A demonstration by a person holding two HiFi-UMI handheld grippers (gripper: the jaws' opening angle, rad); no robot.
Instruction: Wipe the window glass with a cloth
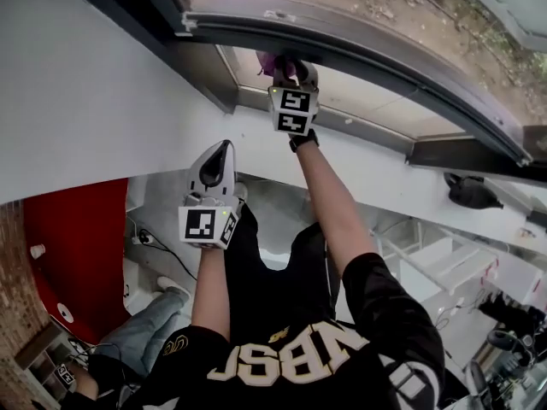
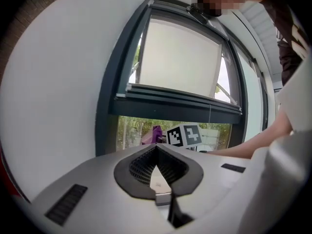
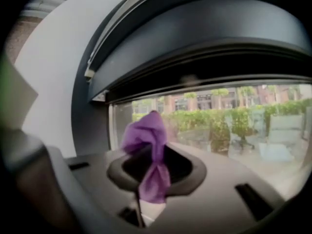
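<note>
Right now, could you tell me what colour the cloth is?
The cloth is purple, clearest in the right gripper view.

Red wall (image 1: 77,246): lower left, beside the white wall (image 1: 77,84).
Black object (image 1: 473,193): on the white ledge, right.
Cable (image 1: 167,248): black, trailing across the floor.
Hedge (image 3: 229,121): green, outdoors, with brick buildings behind.

Right arm (image 1: 333,203) is stretched right out, and the right hand-held gripper (image 1: 286,65) is far forward, jaws clamped on a purple cloth (image 3: 146,135). Left arm (image 1: 209,289) reaches less far. Its left hand-held gripper (image 1: 220,154) sits nearer the body, jaws together, nothing between them.
</note>
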